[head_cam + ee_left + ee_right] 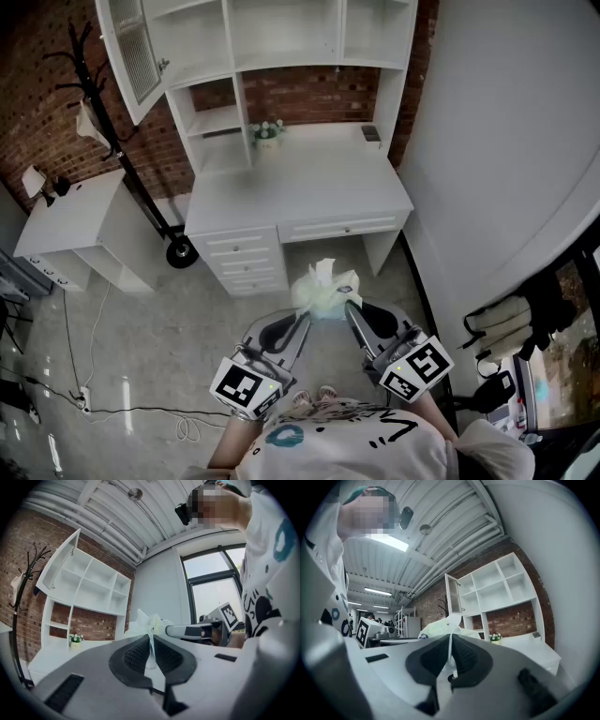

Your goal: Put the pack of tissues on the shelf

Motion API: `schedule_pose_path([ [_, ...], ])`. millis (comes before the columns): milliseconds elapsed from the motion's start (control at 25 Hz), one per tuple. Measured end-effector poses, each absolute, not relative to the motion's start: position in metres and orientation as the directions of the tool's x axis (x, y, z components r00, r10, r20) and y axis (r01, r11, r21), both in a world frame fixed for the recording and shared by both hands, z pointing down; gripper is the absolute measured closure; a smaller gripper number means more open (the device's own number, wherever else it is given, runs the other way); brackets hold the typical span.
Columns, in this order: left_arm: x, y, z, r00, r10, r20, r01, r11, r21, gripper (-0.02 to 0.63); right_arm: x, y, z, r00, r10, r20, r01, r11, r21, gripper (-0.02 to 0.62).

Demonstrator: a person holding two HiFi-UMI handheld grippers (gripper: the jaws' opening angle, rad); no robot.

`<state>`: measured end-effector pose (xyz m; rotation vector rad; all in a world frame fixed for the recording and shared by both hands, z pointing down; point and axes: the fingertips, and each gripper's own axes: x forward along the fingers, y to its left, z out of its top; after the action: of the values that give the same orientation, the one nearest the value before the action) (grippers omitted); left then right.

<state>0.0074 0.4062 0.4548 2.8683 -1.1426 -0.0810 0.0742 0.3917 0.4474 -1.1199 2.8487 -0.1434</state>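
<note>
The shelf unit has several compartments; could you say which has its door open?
The top-left compartment; its door stands open, the others show none.

Black coat stand point(180, 250), small flower pot point(268, 134), brick wall point(37, 94), floor cable point(192, 429)

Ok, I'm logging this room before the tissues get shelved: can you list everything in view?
pack of tissues: one, pale green and white, in the air between both grippers, before the desk
desk: one, white, with drawers, against the brick wall
shelf unit: one, white, on the desk, one door swung open
flower pot: one, white flowers, back of the desk
small dark thing: one, desk's back right, too small to identify
coat stand: one, black, left of the desk
low cabinet: one, white, far left
power strip: one, white, on the floor, with cables
left gripper: grey, shut on the pack's wrapper
right gripper: grey, shut on the wrapper too
shirt: white, printed, bottom edge
</note>
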Motion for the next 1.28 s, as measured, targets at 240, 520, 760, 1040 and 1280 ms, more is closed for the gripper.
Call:
schedule_pose_path([
  [240, 0.012, 0.4, 0.451, 0.72, -0.692, -0.05, -0.691, -0.722, 0.049, 0.583, 0.079, 0.384, 0.444, -0.739, -0.672, -0.048, -0.666, 0.74, -0.098, 0.565],
  [520, 0.02, 0.404, 0.453, 0.722, -0.691, -0.036, -0.689, -0.723, 0.044, 0.583, 0.087, 0.389, 0.446, -0.74, -0.671, -0.047, -0.665, 0.74, -0.103, 0.565],
  [760, 0.017, 0.406, 0.454, 0.714, -0.699, -0.027, -0.698, -0.715, 0.05, 0.583, 0.084, 0.391, 0.447, -0.758, -0.65, -0.052, -0.639, 0.756, -0.143, 0.565],
  [1040, 0.006, 0.407, 0.454, 0.727, -0.687, -0.013, -0.686, -0.727, 0.031, 0.583, 0.072, 0.389, 0.447, -0.757, -0.653, -0.032, -0.644, 0.754, -0.132, 0.565],
  [1280, -0.01, 0.4, 0.449, 0.742, -0.669, -0.035, -0.668, -0.743, 0.032, 0.583, 0.056, 0.386, 0.443, -0.727, -0.686, -0.027, -0.68, 0.725, -0.109, 0.565],
])
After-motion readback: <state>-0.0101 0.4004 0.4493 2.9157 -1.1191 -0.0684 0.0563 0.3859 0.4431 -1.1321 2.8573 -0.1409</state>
